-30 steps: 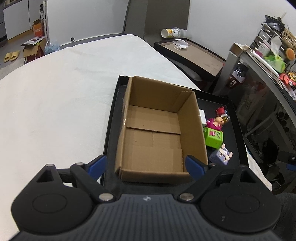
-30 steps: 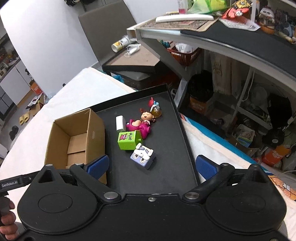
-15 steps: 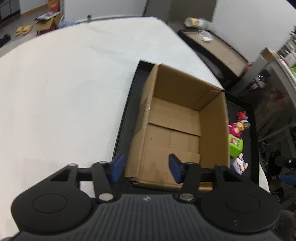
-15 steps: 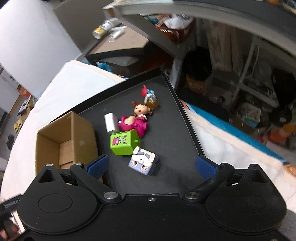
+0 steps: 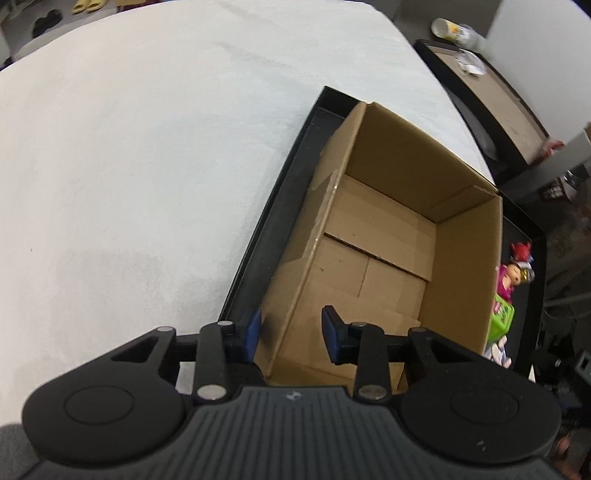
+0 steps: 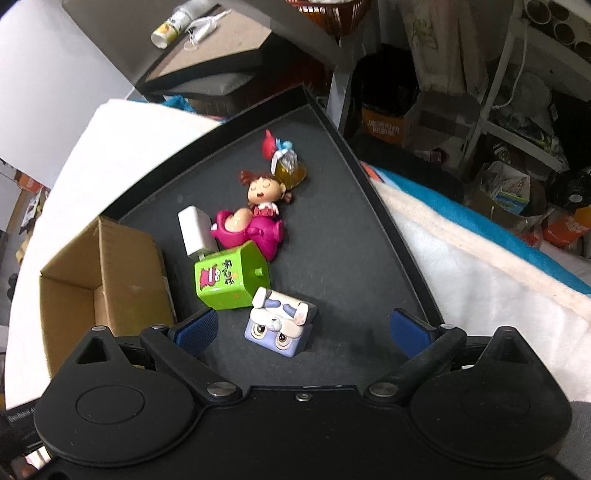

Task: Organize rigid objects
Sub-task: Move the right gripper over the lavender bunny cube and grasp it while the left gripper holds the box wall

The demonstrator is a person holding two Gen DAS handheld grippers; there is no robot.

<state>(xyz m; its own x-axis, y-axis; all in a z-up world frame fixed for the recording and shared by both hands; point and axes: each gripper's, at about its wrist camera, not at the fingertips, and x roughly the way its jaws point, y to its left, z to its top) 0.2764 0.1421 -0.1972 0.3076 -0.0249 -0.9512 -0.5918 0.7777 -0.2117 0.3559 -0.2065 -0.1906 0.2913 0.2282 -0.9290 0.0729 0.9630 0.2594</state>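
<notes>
An open, empty cardboard box (image 5: 384, 258) stands in a black tray (image 5: 266, 229). My left gripper (image 5: 290, 334) straddles the box's near left wall, jaws narrowed but still apart from it. In the right wrist view the box (image 6: 107, 273) sits left of the toys: a purple-white block figure (image 6: 280, 326), a green toy box (image 6: 231, 277), a white adapter (image 6: 194, 230), a pink doll (image 6: 255, 218) and a small bottle charm (image 6: 286, 164). My right gripper (image 6: 301, 328) is wide open just above the purple-white figure, which lies between the jaws.
The tray (image 6: 373, 206) lies on a white-covered table (image 5: 129, 166). A second dark tray with a cup (image 5: 450, 29) stands beyond. Cluttered shelves and boxes (image 6: 480, 110) crowd the floor to the right of the table.
My left gripper moved forward and left to the box's near left wall and narrowed its jaws. My right gripper moved down and forward toward the purple-white figure, staying open.
</notes>
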